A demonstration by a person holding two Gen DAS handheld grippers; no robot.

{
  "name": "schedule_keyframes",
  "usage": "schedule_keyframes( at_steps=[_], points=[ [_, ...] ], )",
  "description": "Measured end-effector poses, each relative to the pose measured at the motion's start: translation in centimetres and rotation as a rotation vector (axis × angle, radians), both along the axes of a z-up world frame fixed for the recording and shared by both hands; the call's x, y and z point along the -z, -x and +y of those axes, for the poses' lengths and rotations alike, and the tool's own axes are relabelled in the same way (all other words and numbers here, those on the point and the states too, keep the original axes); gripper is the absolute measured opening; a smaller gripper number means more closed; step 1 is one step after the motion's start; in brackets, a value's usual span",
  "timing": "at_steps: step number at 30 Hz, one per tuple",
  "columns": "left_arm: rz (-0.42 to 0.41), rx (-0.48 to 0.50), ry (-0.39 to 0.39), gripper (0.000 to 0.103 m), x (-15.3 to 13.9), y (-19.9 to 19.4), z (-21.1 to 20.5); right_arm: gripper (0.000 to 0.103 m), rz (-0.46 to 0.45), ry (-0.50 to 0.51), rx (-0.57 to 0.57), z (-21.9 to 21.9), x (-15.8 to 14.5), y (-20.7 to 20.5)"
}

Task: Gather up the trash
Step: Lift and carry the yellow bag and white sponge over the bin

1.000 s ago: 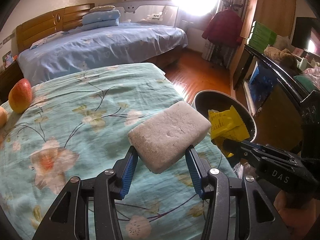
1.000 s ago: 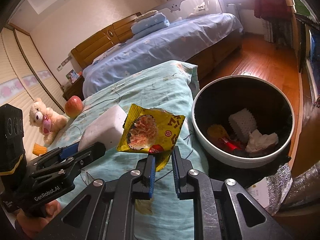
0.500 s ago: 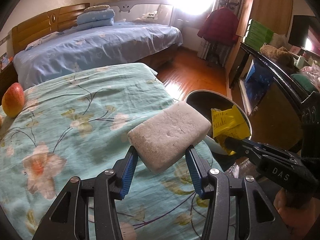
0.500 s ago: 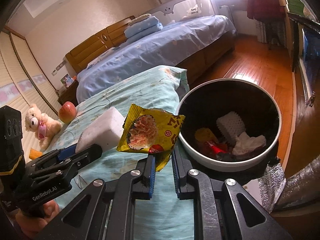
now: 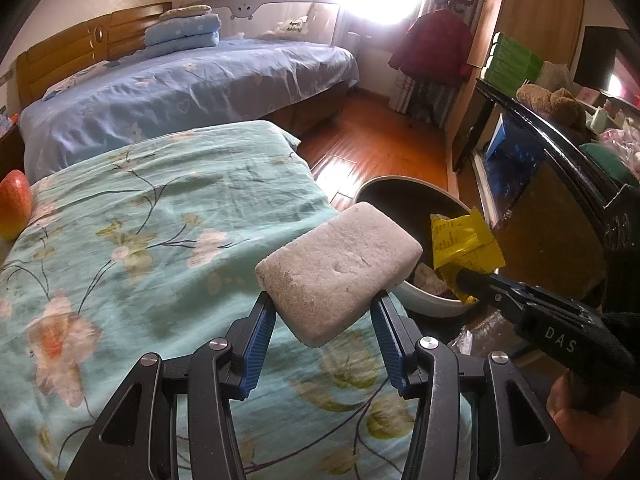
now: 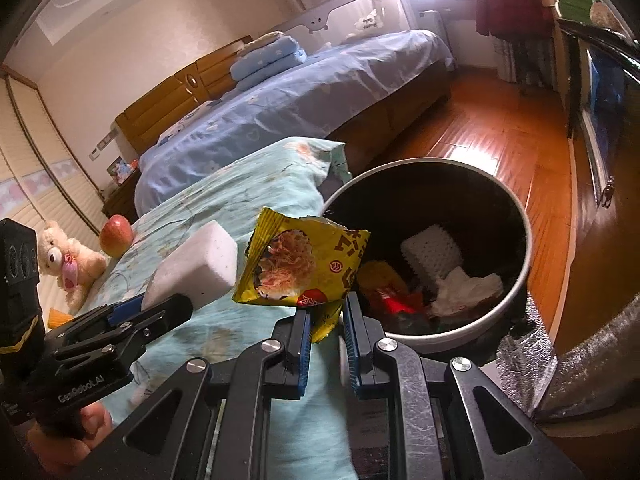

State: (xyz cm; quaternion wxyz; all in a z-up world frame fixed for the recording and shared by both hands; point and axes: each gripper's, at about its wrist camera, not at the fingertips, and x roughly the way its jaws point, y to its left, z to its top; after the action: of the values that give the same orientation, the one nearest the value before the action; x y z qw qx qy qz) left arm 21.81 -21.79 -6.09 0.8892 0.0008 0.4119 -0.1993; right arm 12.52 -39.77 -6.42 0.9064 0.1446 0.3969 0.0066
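Observation:
My left gripper (image 5: pixel 323 312) is shut on a grey-white foam block (image 5: pixel 338 270), held above the teal flowered bedspread (image 5: pixel 140 240) near its edge. My right gripper (image 6: pixel 325 308) is shut on the lower corner of a yellow snack wrapper (image 6: pixel 304 260), which hangs at the near-left rim of a round dark bin (image 6: pixel 516 292). The bin holds a white foam piece, crumpled tissue and red and yellow wrappers. In the left wrist view the bin (image 5: pixel 424 300) lies just right of the block, with the wrapper (image 5: pixel 464 246) over it. The foam block (image 6: pixel 192 272) also shows left of the wrapper in the right wrist view.
An apple (image 6: pixel 116 236), a teddy bear (image 6: pixel 66 260) and an orange item lie farther back on the bedspread. A blue-covered bed (image 5: pixel 180 88) stands beyond, with wooden floor (image 6: pixel 500 136) between. A dark cabinet (image 5: pixel 560 184) borders the bin on the right. Silver foil (image 6: pixel 524 356) lies beside the bin.
Both grippers have moved toward the bin with their loads still held. The bin looks larger and nearer in both views, and the apple has slid toward the left edge.

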Motion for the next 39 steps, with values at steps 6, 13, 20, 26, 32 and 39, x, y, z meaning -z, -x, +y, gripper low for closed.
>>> schedule_keyframes(
  at_steps=[6,13,20,26,32,39],
  points=[
    [0.002,-0.001,-0.002,0.048,0.1,-0.4,-1.1,0.015,0.003,0.023,0.021,-1.0,0.1,-0.1],
    [0.003,-0.003,-0.008,0.048,0.1,-1.0,-2.4,0.015,0.007,0.033,0.035,-1.9,0.2,-0.3],
    [0.004,0.002,-0.019,0.048,0.3,-1.6,-3.5,0.015,0.006,0.039,0.050,-2.7,0.1,-0.4],
    [0.001,0.011,-0.029,0.048,0.2,-2.1,-4.6,0.015,0.007,0.043,0.062,-3.4,0.0,-0.8],
    [0.001,0.014,-0.033,0.048,0.2,-2.8,-5.3,0.015,0.014,0.046,0.075,-4.3,0.1,-1.3],
    [0.002,0.025,-0.047,0.048,0.3,-3.8,-6.8,0.015,0.020,0.044,0.088,-5.4,0.1,-1.9]
  ],
)
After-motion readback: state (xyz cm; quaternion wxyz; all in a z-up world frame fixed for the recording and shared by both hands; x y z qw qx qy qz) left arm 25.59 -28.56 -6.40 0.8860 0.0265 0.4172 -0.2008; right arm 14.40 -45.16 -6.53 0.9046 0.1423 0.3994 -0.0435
